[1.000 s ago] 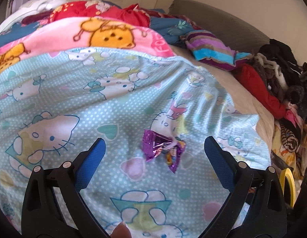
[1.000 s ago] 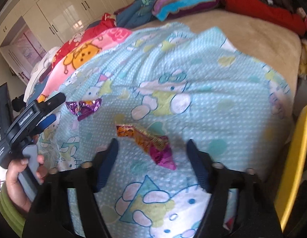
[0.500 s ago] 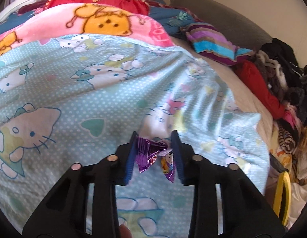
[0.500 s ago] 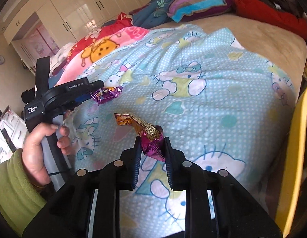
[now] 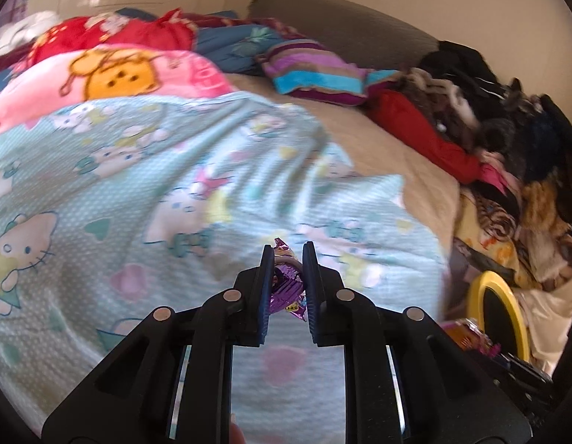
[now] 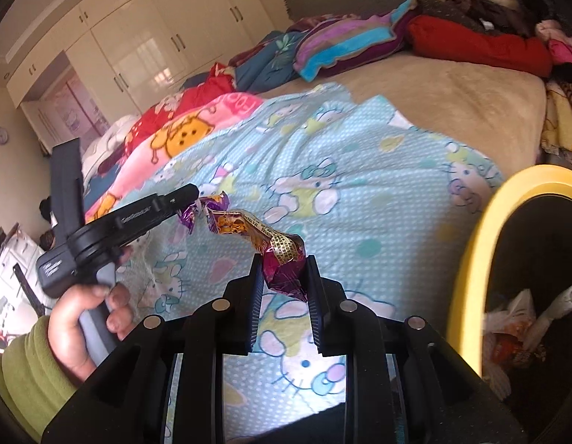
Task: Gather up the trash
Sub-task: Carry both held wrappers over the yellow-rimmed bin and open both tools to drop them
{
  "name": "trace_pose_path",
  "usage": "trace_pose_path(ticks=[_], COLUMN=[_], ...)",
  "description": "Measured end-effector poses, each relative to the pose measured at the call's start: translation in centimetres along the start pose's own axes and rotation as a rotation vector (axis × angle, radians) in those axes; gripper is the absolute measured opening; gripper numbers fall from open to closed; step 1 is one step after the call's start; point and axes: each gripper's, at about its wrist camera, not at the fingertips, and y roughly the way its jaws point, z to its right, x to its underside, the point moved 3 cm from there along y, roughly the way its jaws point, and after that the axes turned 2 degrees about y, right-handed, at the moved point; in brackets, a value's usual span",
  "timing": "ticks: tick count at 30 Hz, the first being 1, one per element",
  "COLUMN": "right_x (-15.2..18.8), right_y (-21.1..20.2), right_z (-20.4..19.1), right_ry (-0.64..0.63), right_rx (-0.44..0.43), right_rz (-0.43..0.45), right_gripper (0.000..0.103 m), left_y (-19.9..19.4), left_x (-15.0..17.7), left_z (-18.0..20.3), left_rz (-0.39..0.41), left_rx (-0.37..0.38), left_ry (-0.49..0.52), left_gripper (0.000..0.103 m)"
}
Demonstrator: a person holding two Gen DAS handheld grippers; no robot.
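Transport is judged the step in hand: a crinkled purple foil wrapper (image 5: 286, 288) is clamped in the left gripper (image 5: 288, 259), a long orange-and-magenta foil wrapper (image 6: 282, 259) in the right gripper (image 6: 282, 270), and release into the yellow-rimmed black bin (image 6: 467, 259) at right is called for next.

glossy foil wrapper (image 5: 286, 290), soft cloth blanket (image 5: 138, 192)

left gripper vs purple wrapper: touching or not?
Touching. In the left wrist view both fingers of the left gripper press on the purple wrapper, which sits pinched between them with no gap either side.
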Motion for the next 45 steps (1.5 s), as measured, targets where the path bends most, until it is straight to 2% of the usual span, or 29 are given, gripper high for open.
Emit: trace_pose_path(ticks=[9, 24, 35, 45], right_x=[-0.9, -1.1, -0.2, 0.7], right_y=[-3.5, -8.1, -10.6, -11.7], right_z=[3.3, 10.0, 14.7, 17.5], right_ry=[0.050, 0.150, 0.216, 0.276], right_rx=[0.061, 0.190, 0.312, 0.357], right_rz=[0.074, 0.153, 0.172, 0.164], right_gripper=[0.021, 0.021, 0.021, 0.022], left_y=[-1.4, -2.7, -3.8, -3.8], left_x=[0.1, 1.8, 3.7, 5.5], left_z=[6.4, 13.0, 17.7, 21.3], left_rz=[0.016, 0.011, 0.005, -0.016], left_rx=[0.100, 0.193, 0.258, 0.315], left_ry=[0.104, 0.218, 0.327, 0.403], left_gripper=[0.011, 0.011, 0.011, 0.011])
